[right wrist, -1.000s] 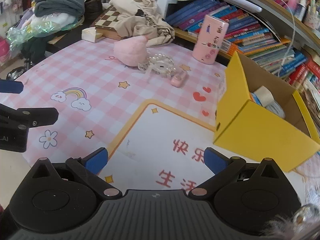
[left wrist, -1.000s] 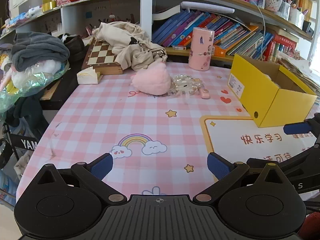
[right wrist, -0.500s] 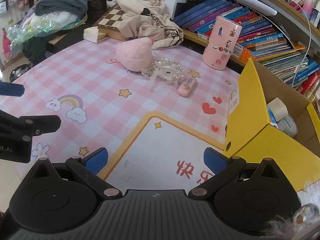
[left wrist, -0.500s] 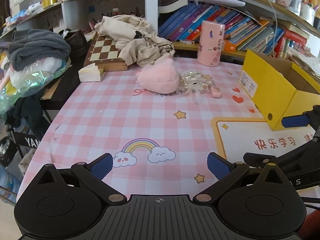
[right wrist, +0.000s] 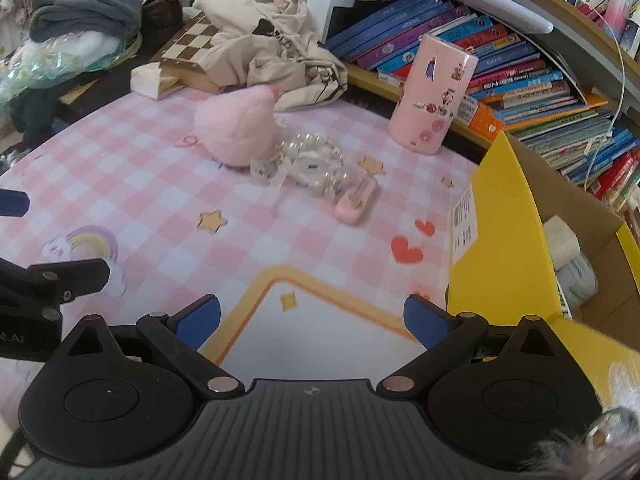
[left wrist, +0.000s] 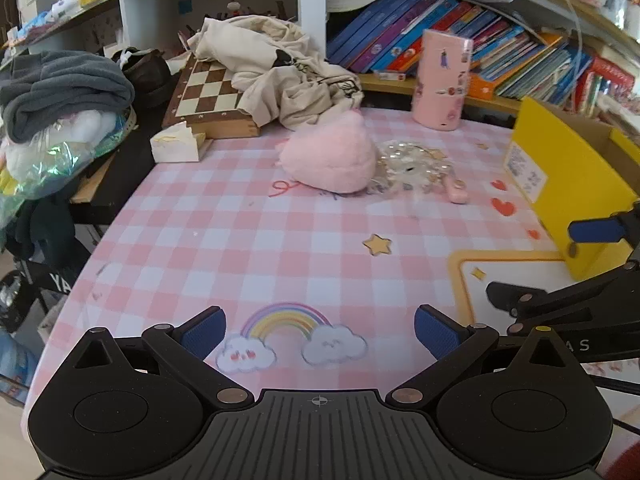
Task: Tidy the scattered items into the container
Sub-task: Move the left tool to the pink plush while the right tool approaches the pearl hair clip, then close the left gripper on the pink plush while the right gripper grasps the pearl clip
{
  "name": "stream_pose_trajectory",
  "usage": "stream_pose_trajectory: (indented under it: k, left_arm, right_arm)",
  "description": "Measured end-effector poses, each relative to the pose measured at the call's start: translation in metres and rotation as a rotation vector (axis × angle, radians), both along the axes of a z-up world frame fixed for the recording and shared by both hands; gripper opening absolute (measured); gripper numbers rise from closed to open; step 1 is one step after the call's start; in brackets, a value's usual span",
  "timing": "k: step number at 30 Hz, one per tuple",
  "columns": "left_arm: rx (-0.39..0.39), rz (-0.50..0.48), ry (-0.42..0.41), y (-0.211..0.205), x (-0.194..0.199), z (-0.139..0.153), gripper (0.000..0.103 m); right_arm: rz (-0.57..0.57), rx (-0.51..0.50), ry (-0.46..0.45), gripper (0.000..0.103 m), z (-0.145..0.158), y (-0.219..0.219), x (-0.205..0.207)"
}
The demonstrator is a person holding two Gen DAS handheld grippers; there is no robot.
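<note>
A fluffy pink plush (left wrist: 330, 160) (right wrist: 236, 128) lies on the pink checked table, with a pearl-bead accessory (left wrist: 416, 162) (right wrist: 314, 160) touching its right side and a small pink clip (left wrist: 456, 192) (right wrist: 356, 202) beside that. A yellow cardboard box (left wrist: 560, 176) (right wrist: 504, 240) stands at the right, with a white tape roll (right wrist: 562, 238) and a pale jar inside. My left gripper (left wrist: 318, 332) is open above the rainbow print. My right gripper (right wrist: 312, 316) is open over the white mat, close to the box's near corner. Both hold nothing.
A pink sticker-covered cylinder (left wrist: 442, 80) (right wrist: 434, 96) stands at the back by rows of books. A chessboard box (left wrist: 210, 92), beige cloth (left wrist: 276, 68), a small white carton (left wrist: 176, 144) and a heap of grey clothing (left wrist: 60, 88) crowd the back left. The table's edge drops off at the left.
Both grippers have moved forward across the table toward the plush, beads and clip, which look nearer now. Both stay open; nothing was picked up.
</note>
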State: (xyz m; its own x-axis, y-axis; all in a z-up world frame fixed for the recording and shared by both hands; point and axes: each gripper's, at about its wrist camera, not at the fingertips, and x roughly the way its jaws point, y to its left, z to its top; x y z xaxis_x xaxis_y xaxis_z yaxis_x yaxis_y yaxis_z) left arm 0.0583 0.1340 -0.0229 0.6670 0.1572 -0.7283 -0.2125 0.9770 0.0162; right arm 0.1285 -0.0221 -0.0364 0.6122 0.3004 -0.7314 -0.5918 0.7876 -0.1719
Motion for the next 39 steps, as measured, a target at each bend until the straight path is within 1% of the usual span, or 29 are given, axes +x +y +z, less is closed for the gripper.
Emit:
stream_pose_trajectory:
  k: [2,4,5,9,11,14,16,21,28,32,33,38,39]
  left_arm:
    - [0.008,0.005,0.001,0.002,0.008,-0.001,0.102]
    - [0.009,0.003,-0.006,0.004,0.018,-0.001,0.102]
    - [0.01,0.0,-0.01,0.005,0.022,-0.001,0.102]
    - [0.021,-0.013,-0.022,0.006,0.042,-0.001,0.102]
    - [0.025,-0.018,-0.031,0.006,0.052,0.0,0.102]
    - [0.026,-0.019,-0.051,0.008,0.066,0.001,0.102]
    - [0.017,-0.015,-0.065,0.01,0.077,0.001,0.102]
    - [-0.009,0.007,-0.089,0.018,0.101,0.001,0.102]
    - [-0.026,0.051,-0.109,0.029,0.136,-0.002,0.102]
    - [-0.058,0.08,-0.109,0.037,0.151,-0.007,0.102]
    - [-0.066,0.085,-0.108,0.039,0.155,-0.008,0.102]
    - [-0.111,0.101,-0.11,0.044,0.166,-0.016,0.102]
    - [-0.116,0.102,-0.109,0.044,0.167,-0.017,0.102]
  right_arm:
    - [-0.015,0.009,-0.005,0.093,-0.001,0.004,0.008]
    - [-0.029,0.018,-0.01,0.09,-0.003,0.007,0.017]
    - [-0.039,0.022,-0.009,0.087,-0.004,0.009,0.022]
    - [-0.058,0.018,-0.043,0.076,-0.006,0.019,0.038]
    - [-0.074,0.015,-0.059,0.065,-0.008,0.024,0.048]
    - [-0.122,0.031,-0.054,0.057,-0.012,0.025,0.064]
    - [-0.151,0.047,-0.046,0.055,-0.014,0.025,0.074]
    - [-0.172,0.08,-0.013,0.056,-0.018,0.028,0.094]
    - [-0.137,0.116,-0.011,0.056,-0.021,0.038,0.112]
    - [-0.138,0.128,-0.006,0.055,-0.022,0.043,0.126]
    - [-0.137,0.13,-0.004,0.054,-0.023,0.045,0.13]
    - [-0.105,0.107,0.013,0.039,-0.029,0.057,0.144]
    - [-0.098,0.102,0.017,0.037,-0.03,0.059,0.146]
